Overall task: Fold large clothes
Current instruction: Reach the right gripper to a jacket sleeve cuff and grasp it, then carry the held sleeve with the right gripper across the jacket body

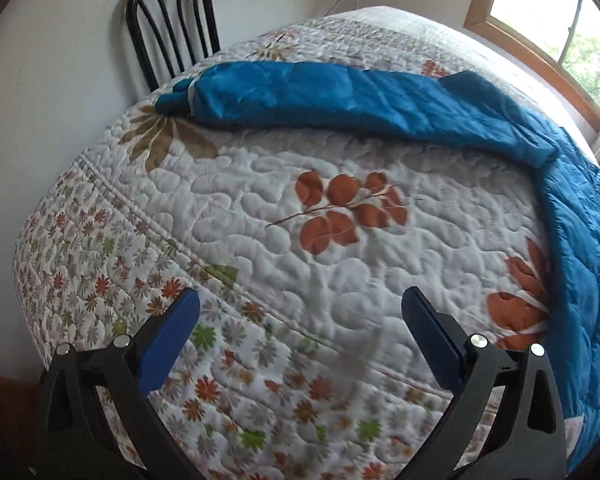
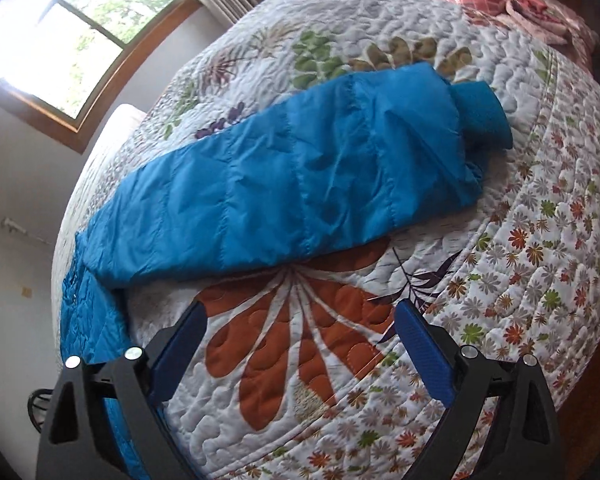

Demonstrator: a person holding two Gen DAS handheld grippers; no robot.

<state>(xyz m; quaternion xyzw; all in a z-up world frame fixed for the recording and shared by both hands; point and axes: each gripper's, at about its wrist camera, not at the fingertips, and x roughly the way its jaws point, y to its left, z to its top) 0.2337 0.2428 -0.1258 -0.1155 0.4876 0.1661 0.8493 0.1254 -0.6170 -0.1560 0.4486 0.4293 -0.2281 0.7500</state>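
A blue puffer jacket (image 1: 380, 96) lies spread on the quilted floral bedspread (image 1: 300, 248). In the left wrist view one sleeve stretches to the far left and ends in a cuff (image 1: 174, 98), while the body runs down the right edge. My left gripper (image 1: 300, 304) is open and empty above bare quilt, well short of the jacket. In the right wrist view the other sleeve (image 2: 292, 184) lies across the bed with its cuff (image 2: 484, 116) at the far right. My right gripper (image 2: 300, 316) is open and empty, just short of that sleeve.
A black metal chair (image 1: 172, 20) stands against the wall beyond the bed's far left corner. A wood-framed window (image 1: 560, 20) is at the right. A pink floral cloth (image 2: 508, 0) lies at the far end of the bed in the right wrist view.
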